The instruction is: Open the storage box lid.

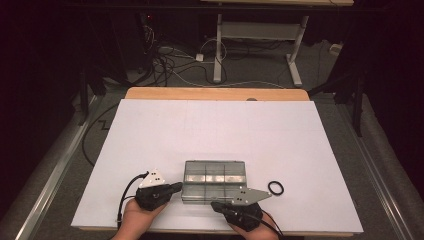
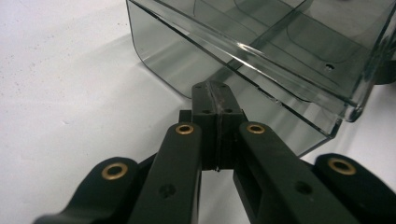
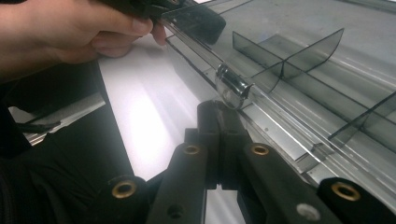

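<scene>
A white table [image 1: 215, 130] carries a smoky clear compartment box [image 1: 214, 175] near its front edge — lid closed, dividers visible inside. The left gripper [image 1: 176, 187] meets the box's left end, jaws pressed together on nothing. The right gripper [image 1: 216, 204] sits at the front latch [image 3: 232, 87], jaws likewise together. A black ring [image 1: 275, 188] lies just right of the box.

Box near the front edge, flanked by both grippers

A clear smoky plastic compartment box [image 1: 214, 180] is set on the white sheet-covered table [image 1: 215, 130], with the left gripper [image 1: 176, 188] touching its left end, the right gripper [image 1: 216, 204] at its front edge, and a small black ring [image 1: 275, 188] laid just to its right.
</scene>
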{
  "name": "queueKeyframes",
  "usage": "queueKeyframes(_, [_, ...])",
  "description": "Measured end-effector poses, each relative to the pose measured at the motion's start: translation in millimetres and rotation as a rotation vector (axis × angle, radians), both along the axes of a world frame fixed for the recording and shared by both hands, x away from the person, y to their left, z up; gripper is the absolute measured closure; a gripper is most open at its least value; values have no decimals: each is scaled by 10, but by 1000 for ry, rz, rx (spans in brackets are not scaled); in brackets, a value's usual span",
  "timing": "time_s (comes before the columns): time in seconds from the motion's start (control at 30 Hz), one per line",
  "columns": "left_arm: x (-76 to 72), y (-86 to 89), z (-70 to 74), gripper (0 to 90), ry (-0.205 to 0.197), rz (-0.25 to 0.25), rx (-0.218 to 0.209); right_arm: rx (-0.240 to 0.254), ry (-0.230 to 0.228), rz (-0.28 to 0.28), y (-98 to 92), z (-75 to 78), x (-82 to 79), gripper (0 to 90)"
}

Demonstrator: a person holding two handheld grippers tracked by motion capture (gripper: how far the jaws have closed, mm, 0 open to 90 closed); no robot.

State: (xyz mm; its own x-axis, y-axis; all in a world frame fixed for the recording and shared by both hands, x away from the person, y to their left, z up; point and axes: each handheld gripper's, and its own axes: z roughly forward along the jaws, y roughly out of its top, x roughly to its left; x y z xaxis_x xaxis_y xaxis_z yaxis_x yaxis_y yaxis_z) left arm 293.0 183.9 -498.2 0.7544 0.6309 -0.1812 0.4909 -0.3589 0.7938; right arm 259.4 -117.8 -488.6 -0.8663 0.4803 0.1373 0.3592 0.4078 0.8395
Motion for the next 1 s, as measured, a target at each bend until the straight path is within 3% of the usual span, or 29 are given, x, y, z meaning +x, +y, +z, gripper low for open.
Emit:
queueKeyframes(0.3, [-2, 29, 3, 877, 0, -4, -31, 22, -5, -4, -7, 49, 2, 900])
queueKeyframes(0.63, [-20, 90, 42, 877, -4, -5, -95, 31, -33, -7, -6, 121, 12, 900])
queueKeyframes(1.0, [-96, 71, 127, 877, -40, -30, -132, 44, -56, -12, -15, 187, 22, 900])
